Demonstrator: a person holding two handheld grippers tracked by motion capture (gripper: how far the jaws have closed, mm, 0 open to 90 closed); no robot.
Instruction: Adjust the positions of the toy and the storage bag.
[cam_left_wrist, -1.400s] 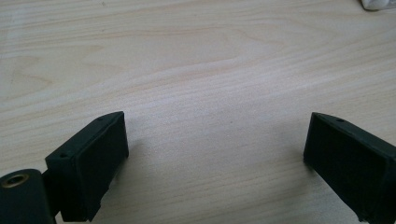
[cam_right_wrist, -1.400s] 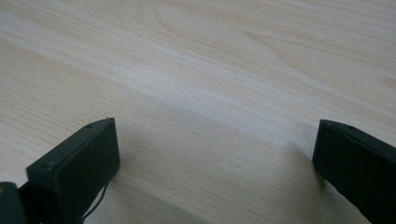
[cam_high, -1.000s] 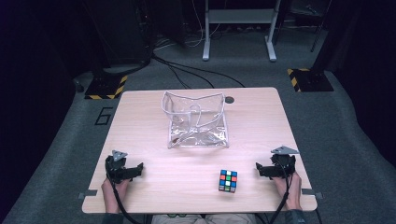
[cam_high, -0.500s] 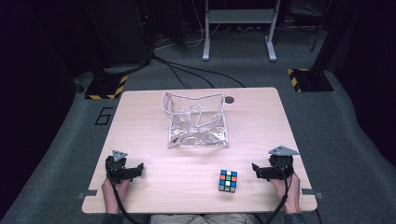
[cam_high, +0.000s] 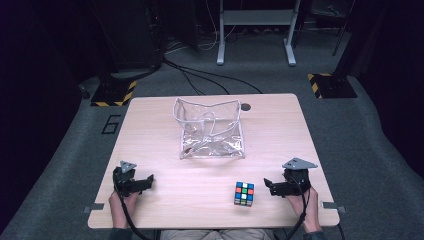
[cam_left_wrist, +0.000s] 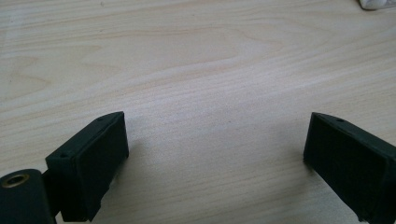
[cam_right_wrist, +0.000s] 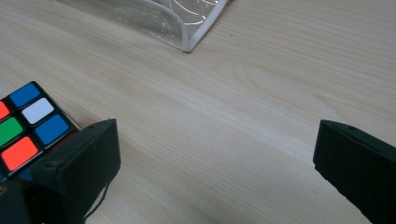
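A scrambled colour cube (cam_high: 244, 193) lies on the wooden table (cam_high: 160, 125) near its front edge, right of centre. My right gripper (cam_high: 268, 186) rests just to the cube's right, open, with its jaws turned towards the cube. In the right gripper view the cube (cam_right_wrist: 28, 122) sits beside and partly behind the left jaw, outside the open gap (cam_right_wrist: 215, 149). A clear plastic pouch (cam_high: 210, 129) with white trim lies in the middle of the table. My left gripper (cam_high: 149, 182) rests at the front left, open over bare wood (cam_left_wrist: 215, 140).
A corner of the pouch (cam_right_wrist: 154, 16) reaches into the top of the right gripper view. A round cable hole (cam_high: 245, 106) sits at the table's far edge. Beyond the table are grey carpet, a desk frame (cam_high: 255, 30) and yellow-black striped feet (cam_high: 327, 85).
My right gripper has edged slightly left towards the cube. The left gripper, cube and pouch have stayed put.
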